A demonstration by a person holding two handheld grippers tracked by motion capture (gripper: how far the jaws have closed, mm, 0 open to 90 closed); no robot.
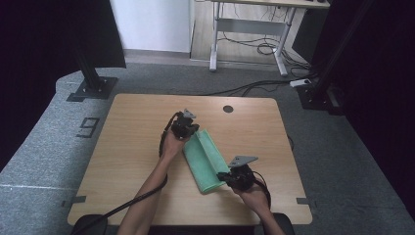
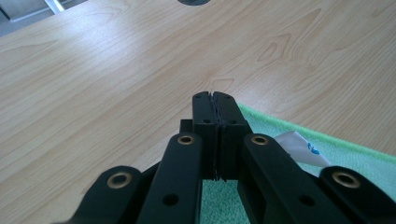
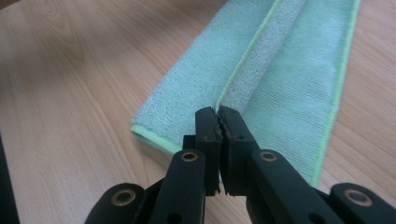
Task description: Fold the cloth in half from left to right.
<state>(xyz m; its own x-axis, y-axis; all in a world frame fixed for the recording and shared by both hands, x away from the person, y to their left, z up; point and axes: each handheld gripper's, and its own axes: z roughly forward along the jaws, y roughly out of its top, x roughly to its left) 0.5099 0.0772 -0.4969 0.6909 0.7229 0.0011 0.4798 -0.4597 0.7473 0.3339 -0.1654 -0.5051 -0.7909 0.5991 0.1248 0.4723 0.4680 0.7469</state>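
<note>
Cloth [image 1: 205,160] runs lengthwise between your grippers: left [image 1: 185,128] pinches the far edge, right [image 1: 238,177] the near edge, both clamped.

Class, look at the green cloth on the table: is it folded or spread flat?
Folded: the green cloth lies as a narrow strip, one layer's edge doubled over another.

Left gripper [image 2: 215,100], fingers [image 2: 204,121] pressed together, above green cloth [image 2: 359,161] with white label [image 2: 299,148] on wooden table [image 2: 116,79].
</note>
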